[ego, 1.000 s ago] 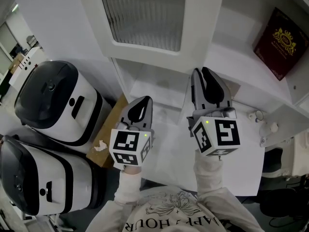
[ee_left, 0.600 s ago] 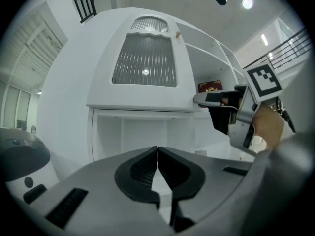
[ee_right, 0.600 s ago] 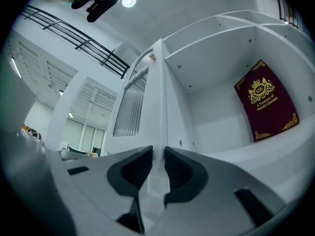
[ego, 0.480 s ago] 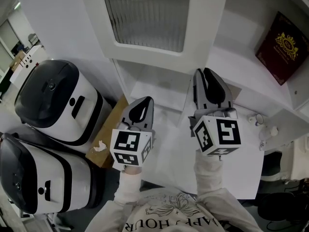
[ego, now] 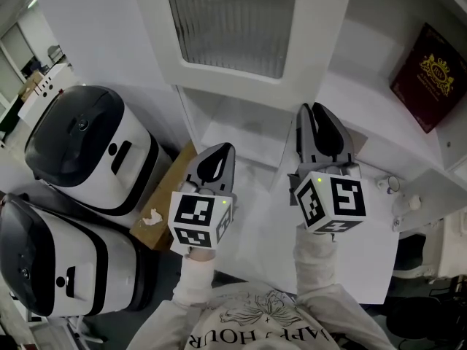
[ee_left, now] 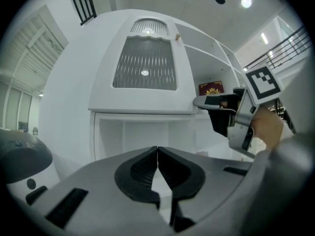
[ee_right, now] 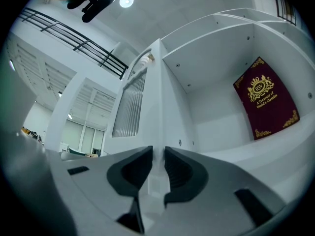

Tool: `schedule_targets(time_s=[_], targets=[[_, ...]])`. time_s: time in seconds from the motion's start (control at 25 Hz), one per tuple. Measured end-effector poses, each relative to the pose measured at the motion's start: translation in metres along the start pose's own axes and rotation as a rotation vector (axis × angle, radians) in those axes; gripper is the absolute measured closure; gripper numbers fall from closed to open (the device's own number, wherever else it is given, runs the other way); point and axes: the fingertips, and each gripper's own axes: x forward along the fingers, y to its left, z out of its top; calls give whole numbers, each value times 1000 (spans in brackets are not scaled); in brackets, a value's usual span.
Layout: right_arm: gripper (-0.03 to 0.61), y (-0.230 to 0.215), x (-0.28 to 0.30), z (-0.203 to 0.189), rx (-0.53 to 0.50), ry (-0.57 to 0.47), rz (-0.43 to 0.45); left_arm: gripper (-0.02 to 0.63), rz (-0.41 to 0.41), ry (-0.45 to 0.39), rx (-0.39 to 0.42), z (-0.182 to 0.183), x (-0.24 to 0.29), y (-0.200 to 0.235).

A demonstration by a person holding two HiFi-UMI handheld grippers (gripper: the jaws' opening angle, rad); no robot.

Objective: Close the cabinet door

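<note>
White laminate fills the background: a cabinet (ego: 379,115) of smooth open shelves. Its cabinet door (ego: 314,28) is swung out, a flat frame around a ribbed frosted-glass panel. At the door's lower corner the right claw (ego: 315,109) is nipped onto the edge, jaws nearly together. Below and beside it, the left claw (ego: 221,150) is pressed closed on nothing. A maroon book (ego: 429,75) leans on a shelf, with a gold crest and the lettering "A Treasury of World's…". Two glossy, rounded black-and-white appliances (ego: 80,144) sit at the left.
</note>
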Motion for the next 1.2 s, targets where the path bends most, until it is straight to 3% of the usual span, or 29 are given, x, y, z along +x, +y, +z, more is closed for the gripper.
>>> schedule_targets(time_s=[0.4,1.2], targets=[[502,5,-18,5,-36,-7,-72,609,-6,-28,-5,8,-19,0],[543,37,-75,-18,-13,111,-218,609,-127,-66,-6,27,-62,-2]])
